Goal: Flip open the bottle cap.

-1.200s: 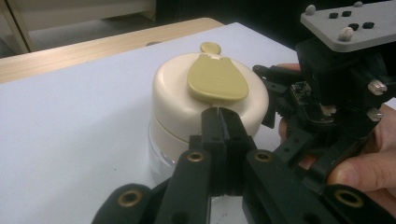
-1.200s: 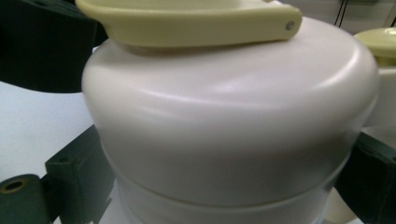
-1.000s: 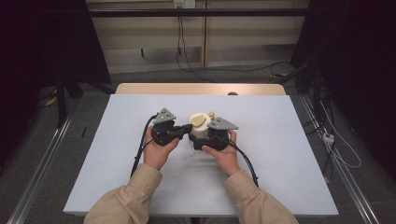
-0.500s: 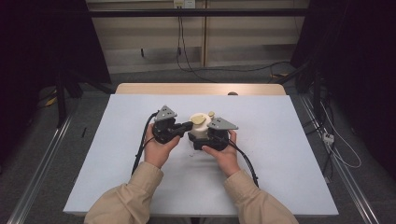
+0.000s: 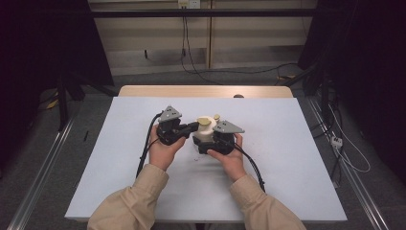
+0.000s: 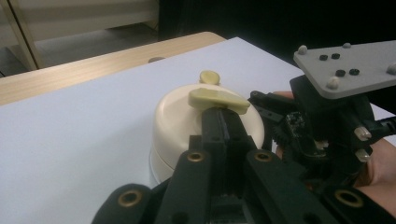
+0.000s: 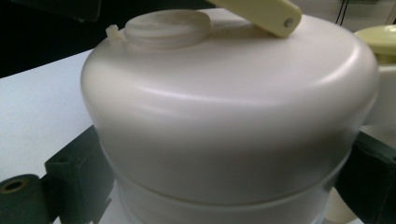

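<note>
We are holding the pot [image 5: 205,135] near mid-table [image 5: 287,182], standing upright. The right gripper [image 5: 209,142] is clamping its cream body, one jaw on each side, as the right gripper view shows [image 7: 224,121]. The left gripper [image 6: 223,116] is pressing its jaws together on the edge of the yellow handle [image 6: 217,99] atop the lid [image 6: 187,116]. A small knob [image 6: 209,76] is sitting just behind the handle.

I see a smooth, faintly glossy cream plastic container [image 7: 224,116] with a yellowish plastic handle [image 6: 218,99], matt black plastic grippers, a matt white table [image 5: 287,143] and its wood edge [image 5: 206,91].
</note>
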{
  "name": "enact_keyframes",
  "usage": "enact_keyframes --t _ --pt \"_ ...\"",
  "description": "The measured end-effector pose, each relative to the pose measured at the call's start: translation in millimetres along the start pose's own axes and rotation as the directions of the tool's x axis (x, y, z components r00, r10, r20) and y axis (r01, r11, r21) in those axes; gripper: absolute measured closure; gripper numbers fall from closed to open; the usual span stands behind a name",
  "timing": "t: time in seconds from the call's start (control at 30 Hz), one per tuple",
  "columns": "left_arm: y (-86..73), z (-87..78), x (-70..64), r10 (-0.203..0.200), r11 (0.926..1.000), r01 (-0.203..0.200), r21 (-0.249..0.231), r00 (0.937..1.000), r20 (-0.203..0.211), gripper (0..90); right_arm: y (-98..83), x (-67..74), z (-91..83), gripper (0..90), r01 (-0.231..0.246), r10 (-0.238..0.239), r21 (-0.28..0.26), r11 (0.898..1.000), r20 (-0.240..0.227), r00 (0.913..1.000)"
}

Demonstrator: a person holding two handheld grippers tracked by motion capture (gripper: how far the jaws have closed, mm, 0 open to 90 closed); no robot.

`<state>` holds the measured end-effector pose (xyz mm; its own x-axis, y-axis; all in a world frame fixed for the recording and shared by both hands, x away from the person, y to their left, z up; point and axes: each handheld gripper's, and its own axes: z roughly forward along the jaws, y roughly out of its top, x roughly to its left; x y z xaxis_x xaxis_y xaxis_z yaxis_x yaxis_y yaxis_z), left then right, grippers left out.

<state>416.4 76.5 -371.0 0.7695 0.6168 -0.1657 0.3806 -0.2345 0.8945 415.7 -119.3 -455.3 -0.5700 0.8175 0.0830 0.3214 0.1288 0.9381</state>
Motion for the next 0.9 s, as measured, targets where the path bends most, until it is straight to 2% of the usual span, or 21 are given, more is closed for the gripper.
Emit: enact_keyframes --t 0.53,0.7,0.9 --pt "6.7 2.2 -1.7 0.002 0.9998 -0.002 -0.022 1.0000 -0.005 90.0 0.1 -0.2 0.0 4.7 -0.001 0.001 0.001 1.000 -0.001 1.0000" --pt "7.3 2.8 -1.6 -0.009 0.9995 0.009 -0.029 1.0000 -0.002 90.0 0.1 -0.1 0.0 4.7 -0.001 0.001 0.001 1.000 0.000 1.0000" --pt "7.9 6.1 -3.3 0.001 0.9998 -0.001 -0.018 1.0000 -0.002 90.0 0.2 -0.1 0.1 4.7 -0.002 0.002 0.001 1.000 -0.002 1.0000"
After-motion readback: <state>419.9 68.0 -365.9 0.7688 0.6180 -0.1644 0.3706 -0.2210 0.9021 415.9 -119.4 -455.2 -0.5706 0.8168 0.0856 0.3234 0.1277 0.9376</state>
